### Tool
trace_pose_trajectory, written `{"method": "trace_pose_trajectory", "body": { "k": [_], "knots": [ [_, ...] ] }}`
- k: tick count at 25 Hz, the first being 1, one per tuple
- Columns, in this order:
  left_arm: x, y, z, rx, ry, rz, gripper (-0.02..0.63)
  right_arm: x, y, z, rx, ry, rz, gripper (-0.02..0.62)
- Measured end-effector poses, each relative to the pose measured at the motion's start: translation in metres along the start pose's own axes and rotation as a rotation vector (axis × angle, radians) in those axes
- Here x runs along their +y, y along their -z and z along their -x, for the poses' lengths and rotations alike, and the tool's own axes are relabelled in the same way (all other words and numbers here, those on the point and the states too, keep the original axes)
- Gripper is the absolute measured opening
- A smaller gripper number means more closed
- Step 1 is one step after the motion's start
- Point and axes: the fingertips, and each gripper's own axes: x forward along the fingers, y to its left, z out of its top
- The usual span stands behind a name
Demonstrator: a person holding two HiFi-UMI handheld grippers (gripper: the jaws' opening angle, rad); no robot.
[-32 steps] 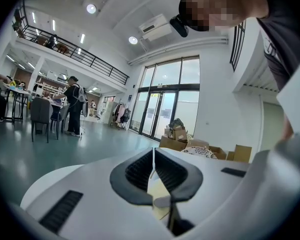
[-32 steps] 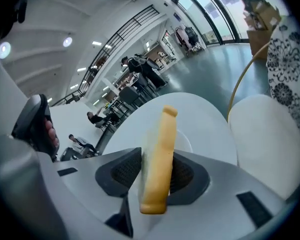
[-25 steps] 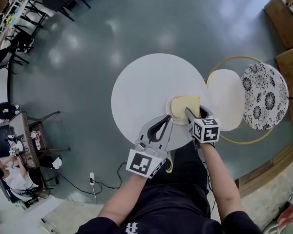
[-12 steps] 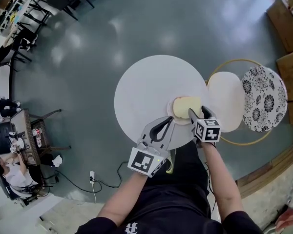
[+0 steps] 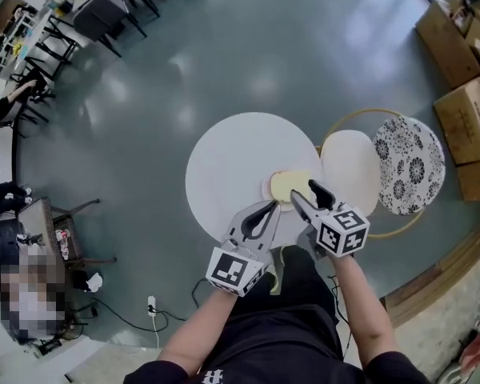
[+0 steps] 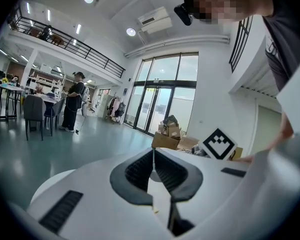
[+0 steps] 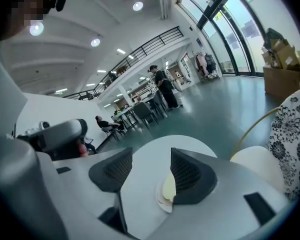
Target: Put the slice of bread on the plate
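Bread slice [image 5: 290, 186] lies on the plate [image 5: 266, 189] on the bench [image 5: 224, 162]; your right tool [image 5: 304, 190] stands wide apart, empty, your left tool [image 5: 271, 207] pressed together on nothing.

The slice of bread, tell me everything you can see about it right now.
The slice of bread is pale yellow, roughly square with rounded corners, and looks soft. It lies flat on a small white plate, covering most of it, near the edge of the round white table closest to the person. Only the plate seems to touch it: the right gripper hangs above it with its jaws apart and empty.
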Motion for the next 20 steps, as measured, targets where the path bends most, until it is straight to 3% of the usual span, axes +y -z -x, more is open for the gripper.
{"method": "trace_pose_trajectory", "body": {
  "k": [3, 11, 20],
  "knots": [
    [-0.01, -0.022, 0.002, 0.001, 0.007, 0.005, 0.017, 0.033, -0.028, 0.02, -0.027, -0.049, 0.047, 0.207],
    [-0.04, -0.077, 0.029, -0.037, 0.022, -0.035, 0.017, 0.083, -0.083, 0.073, -0.145, -0.029, 0.16, 0.118],
    [-0.066, -0.133, 0.056, -0.094, 0.028, -0.028, 0.017, 0.137, -0.138, 0.131, -0.296, -0.038, 0.255, 0.034]
  ]
}}
